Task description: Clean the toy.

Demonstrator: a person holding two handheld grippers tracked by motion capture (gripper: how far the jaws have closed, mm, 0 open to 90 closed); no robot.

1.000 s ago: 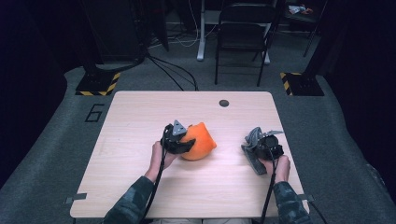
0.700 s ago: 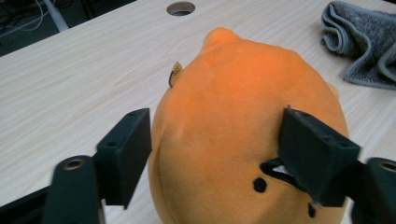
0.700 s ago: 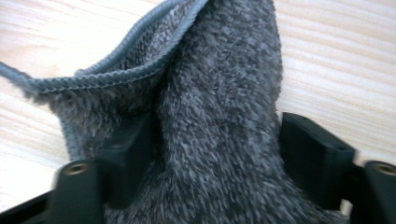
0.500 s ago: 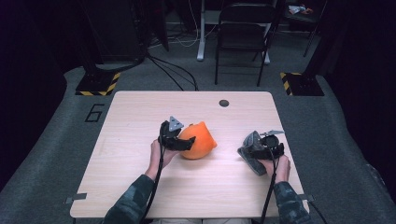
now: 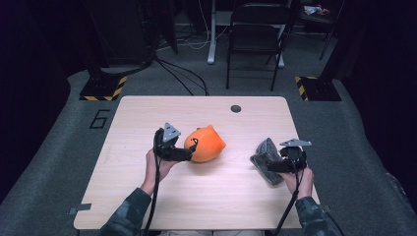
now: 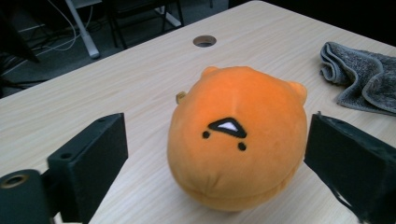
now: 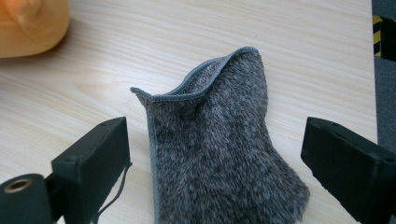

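Right gripper (image 5: pixel 268 164) has edged in over the grey towel (image 7: pixel 219 154), both grippers gaping, left gripper (image 6: pixel 219 158) straddling the mid-table orange plush (image 6: pixel 236 140): soft, light, squeeze its midsection.

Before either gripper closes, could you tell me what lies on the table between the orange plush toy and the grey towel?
Nothing: the high view shows bare wooden table between the orange plush toy and the grey towel.
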